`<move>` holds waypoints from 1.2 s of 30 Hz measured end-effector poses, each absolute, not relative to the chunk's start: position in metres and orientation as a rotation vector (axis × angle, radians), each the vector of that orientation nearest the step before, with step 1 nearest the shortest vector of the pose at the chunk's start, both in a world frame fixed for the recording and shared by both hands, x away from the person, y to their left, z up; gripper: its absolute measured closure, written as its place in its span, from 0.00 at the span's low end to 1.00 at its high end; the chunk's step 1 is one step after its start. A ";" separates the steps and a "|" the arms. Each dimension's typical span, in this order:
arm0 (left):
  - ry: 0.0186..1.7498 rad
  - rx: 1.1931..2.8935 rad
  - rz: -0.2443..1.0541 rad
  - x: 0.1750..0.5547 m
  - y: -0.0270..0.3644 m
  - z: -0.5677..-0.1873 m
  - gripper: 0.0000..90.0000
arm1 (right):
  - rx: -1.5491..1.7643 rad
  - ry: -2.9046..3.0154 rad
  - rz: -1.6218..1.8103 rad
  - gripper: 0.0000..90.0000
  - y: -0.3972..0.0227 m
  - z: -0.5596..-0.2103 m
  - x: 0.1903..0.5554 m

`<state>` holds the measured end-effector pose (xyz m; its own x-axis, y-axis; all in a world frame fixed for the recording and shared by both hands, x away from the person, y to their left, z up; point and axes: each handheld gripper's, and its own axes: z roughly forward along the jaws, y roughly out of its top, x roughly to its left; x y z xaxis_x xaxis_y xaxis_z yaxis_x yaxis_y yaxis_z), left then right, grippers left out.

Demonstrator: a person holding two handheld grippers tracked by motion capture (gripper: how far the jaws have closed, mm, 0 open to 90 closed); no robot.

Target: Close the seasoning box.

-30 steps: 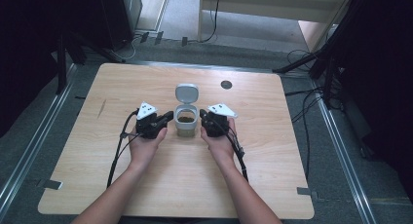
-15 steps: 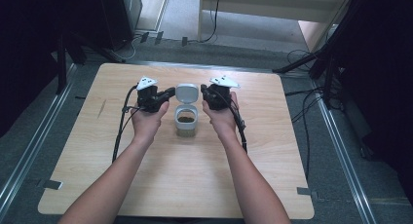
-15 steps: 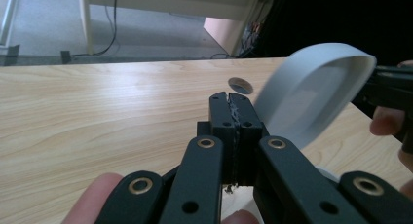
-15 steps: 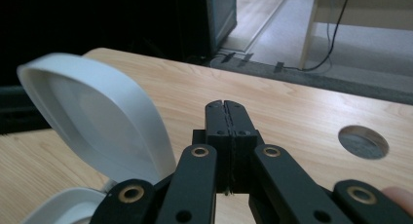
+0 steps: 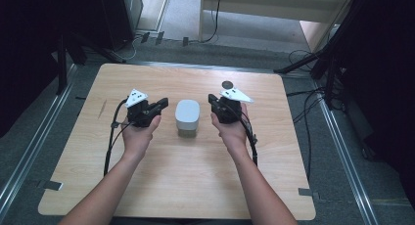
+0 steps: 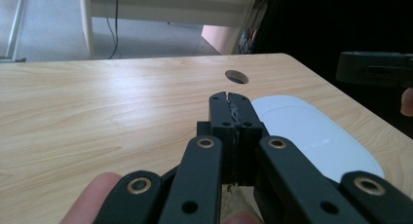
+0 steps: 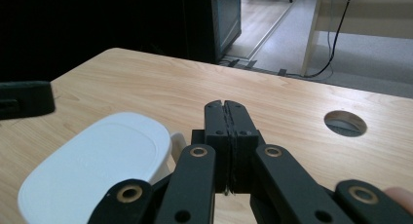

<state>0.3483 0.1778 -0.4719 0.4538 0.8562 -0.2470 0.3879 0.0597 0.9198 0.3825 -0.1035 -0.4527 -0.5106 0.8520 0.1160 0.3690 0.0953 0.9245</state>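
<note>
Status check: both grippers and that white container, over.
Left hand-held gripper shut, empty. Right hand-held gripper shut, empty. White container lid closed, standing between them. Nothing obstructing.

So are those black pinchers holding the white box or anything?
No, nothing is held. The left gripper and the right gripper both have their jaws pressed together with nothing between them, and the closed white container stands between them, untouched.

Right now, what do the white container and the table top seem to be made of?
The white container looks like plastic, with a smooth matte lid, rounded corners and a molded rim; I cannot be sure. The table top looks like light wood or a wood-pattern laminate: grain lines run along it, it has a faint sheen, and a round cable hole is cut through.
</note>
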 end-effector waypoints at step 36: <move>1.336 1.425 0.677 0.221 0.341 -0.533 0.16 | 1.420 1.799 1.247 0.17 -0.288 -0.525 0.260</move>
<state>0.2210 0.3414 -0.5326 0.2249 0.9455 -0.2353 0.3702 0.1404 0.9183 0.2596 -0.2885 -0.5246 -0.3102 0.9411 0.1341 0.4558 0.0234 0.8898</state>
